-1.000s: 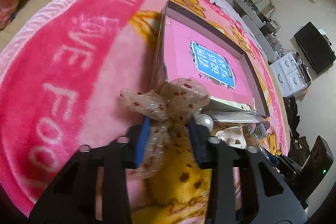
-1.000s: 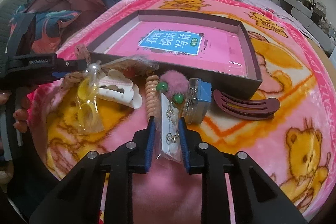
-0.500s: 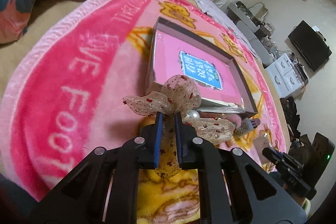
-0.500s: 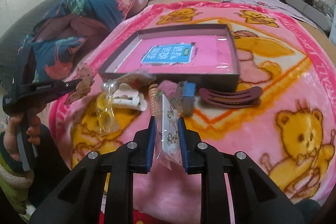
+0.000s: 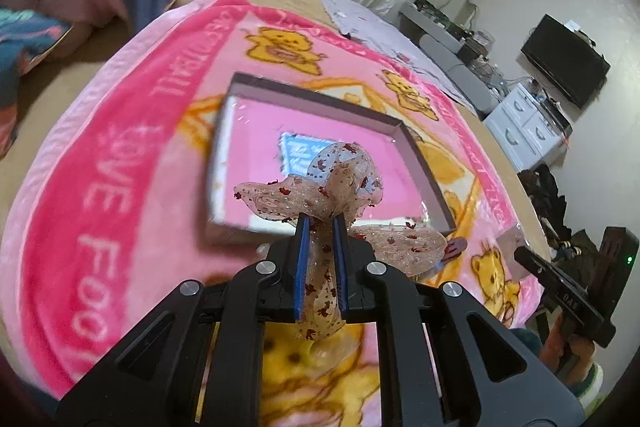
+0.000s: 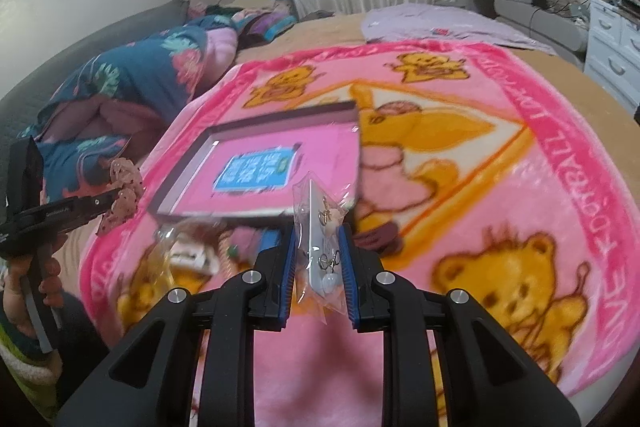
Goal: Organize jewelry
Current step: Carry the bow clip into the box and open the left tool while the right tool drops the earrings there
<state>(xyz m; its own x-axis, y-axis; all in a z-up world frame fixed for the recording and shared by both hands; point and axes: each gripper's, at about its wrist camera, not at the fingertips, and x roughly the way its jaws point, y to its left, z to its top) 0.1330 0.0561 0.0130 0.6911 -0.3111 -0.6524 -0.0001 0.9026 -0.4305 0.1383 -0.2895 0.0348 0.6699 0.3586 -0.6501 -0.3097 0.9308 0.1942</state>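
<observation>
My left gripper [image 5: 319, 223] is shut on a sheer beige ribbon bow with red specks [image 5: 316, 183] and holds it in the air over the near edge of the shallow pink-lined box [image 5: 308, 95]. My right gripper [image 6: 318, 229] is shut on a clear packet of earrings on a white card [image 6: 320, 227], held above the blanket just in front of the box [image 6: 256, 125]. The left gripper with the bow [image 6: 122, 187] also shows at the left of the right wrist view. Several other hair accessories [image 6: 196, 253] lie in front of the box.
A pink bear-print blanket [image 6: 500, 187] covers the bed. A dark floral quilt [image 6: 132, 83] is heaped at the far left. A dark red hair clip [image 6: 380, 235] lies right of the pile. White drawers [image 5: 528, 131] and a TV [image 5: 564, 63] stand by the right wall.
Both grippers have risen from the blanket with their items. The left one shut on the bow and lifted it. The right one raised the earring packet out of the pile.
</observation>
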